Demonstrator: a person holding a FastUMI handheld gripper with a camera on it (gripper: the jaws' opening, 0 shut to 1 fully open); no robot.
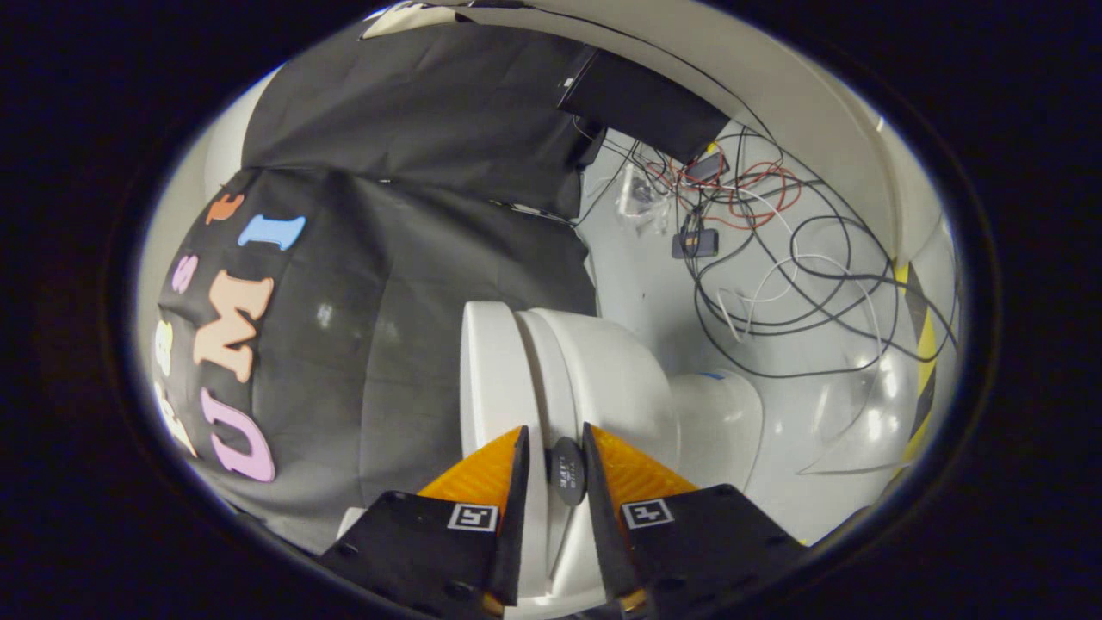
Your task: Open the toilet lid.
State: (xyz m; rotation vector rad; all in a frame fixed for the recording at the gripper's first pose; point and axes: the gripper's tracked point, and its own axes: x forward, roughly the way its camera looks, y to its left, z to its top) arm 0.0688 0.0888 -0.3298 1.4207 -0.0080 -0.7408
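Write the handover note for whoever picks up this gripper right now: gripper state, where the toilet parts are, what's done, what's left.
Gripper: fingers nearly closed around the front edge of the toilet lid, with a small dark oval pad in the gap between them; whether both fingers press is not clear.
Toilet: the view is rolled sideways. The lid lies against the seat and bowl; the pedestal lies beyond the fingers. Loose cables lie on the floor beyond.
Done: gripper brought to the lid's edge.
Left: confirm the grip, swing the lid away from the bowl until it is fully open, then release.

Black cloth wall (pixel 413 258) meets a glossy pale floor (pixel 654 293) strewn with tangled cables (pixel 801 275).
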